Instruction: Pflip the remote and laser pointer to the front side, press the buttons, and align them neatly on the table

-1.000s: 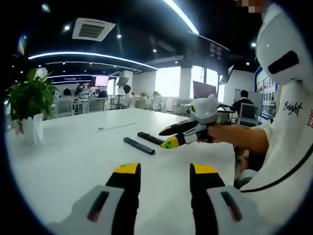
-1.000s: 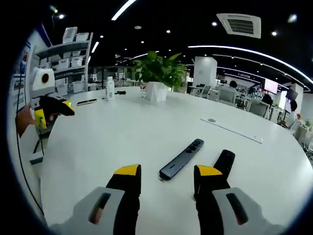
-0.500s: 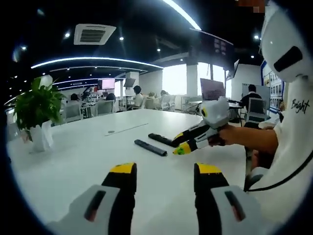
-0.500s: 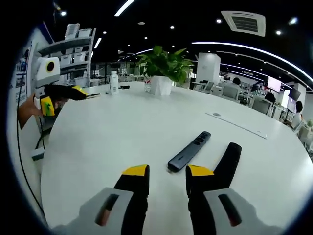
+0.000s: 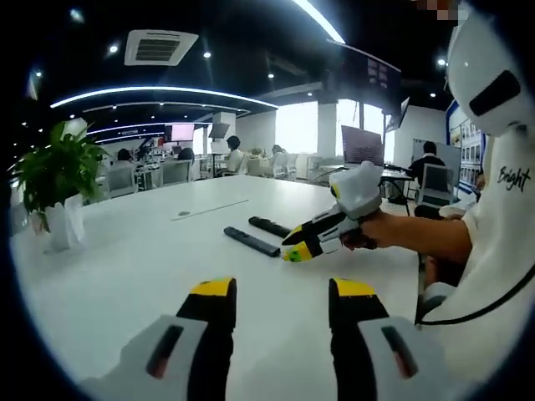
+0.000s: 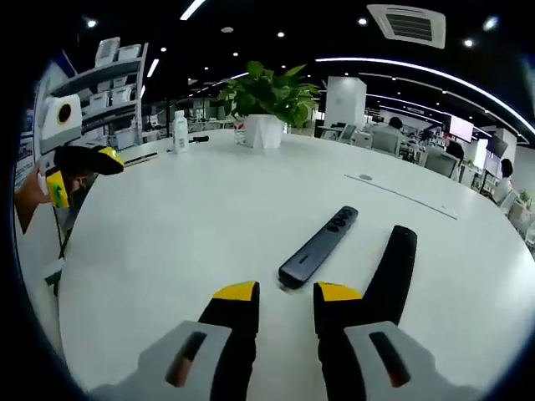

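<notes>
Lying side by side: one laser pointer, one remote; right gripper narrowly parted, left gripper wide

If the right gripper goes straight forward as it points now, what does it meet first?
Probably the near end of the grey laser pointer, lying just ahead of the right gripper; the black remote lies beside its right jaw. Depth is uncertain.

White table with remote, laser pointer, plant pot

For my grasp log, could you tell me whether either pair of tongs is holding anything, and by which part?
Nothing is held. The right tongs hover just short of the laser pointer, with the remote beside them; the left tongs are empty.
</notes>
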{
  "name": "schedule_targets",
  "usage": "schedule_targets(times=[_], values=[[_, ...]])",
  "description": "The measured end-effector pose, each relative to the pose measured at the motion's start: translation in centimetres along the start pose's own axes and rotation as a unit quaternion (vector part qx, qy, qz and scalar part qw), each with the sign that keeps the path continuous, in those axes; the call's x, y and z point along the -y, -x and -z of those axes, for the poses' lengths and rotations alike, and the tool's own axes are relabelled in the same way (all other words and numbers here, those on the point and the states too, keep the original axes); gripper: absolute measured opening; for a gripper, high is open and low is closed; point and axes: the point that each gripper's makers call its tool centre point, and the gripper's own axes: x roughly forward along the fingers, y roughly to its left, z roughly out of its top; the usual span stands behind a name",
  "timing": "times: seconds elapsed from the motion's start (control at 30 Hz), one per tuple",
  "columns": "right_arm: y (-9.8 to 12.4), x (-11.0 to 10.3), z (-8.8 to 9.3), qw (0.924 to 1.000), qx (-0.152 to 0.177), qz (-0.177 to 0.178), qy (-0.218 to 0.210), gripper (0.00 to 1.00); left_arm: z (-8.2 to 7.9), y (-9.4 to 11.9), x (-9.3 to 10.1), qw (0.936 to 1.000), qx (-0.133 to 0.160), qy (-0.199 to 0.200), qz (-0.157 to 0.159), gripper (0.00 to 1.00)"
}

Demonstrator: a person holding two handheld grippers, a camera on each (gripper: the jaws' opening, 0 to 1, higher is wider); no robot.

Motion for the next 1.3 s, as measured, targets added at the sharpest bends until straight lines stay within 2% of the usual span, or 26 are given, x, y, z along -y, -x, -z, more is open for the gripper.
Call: schedule_targets(times=[0.1,0.37,0.53,0.73,1.0,1.3], values=[[-0.11,0.19,0.18,0.9999,-0.002,0.003,-0.016,0.27,0.24,0.09,-0.18,1.0,-0.004,0.001,-0.005,0.43],[-0.57,-0.14,0.52,0.9999,-0.004,0.004,-0.015,0.27,0.45,0.32,-0.46,0.9999,-0.014,0.001,-0.009,0.42],[-0.62,-0.57,0.06,0.9999,0.006,-0.002,-0.01,0.27,0.05,0.24,-0.44,0.9999,-0.01,-0.002,-0.009,0.42],[-0.7,-0.57,0.01,0.9998,0.009,-0.007,-0.014,0.27,0.32,0.09,-0.4,0.9999,-0.013,0.0,-0.009,0.42],[-0.81,-0.32,0.1,0.9999,0.011,-0.004,-0.009,0.23,-0.14,-0.01,-0.17,1.0,0.0,0.006,-0.001,0.39],[-0.87,-0.28,0.18,0.9998,0.015,0.002,-0.016,0.23,0.21,-0.15,0.02,1.0,-0.006,0.003,0.004,0.39]])
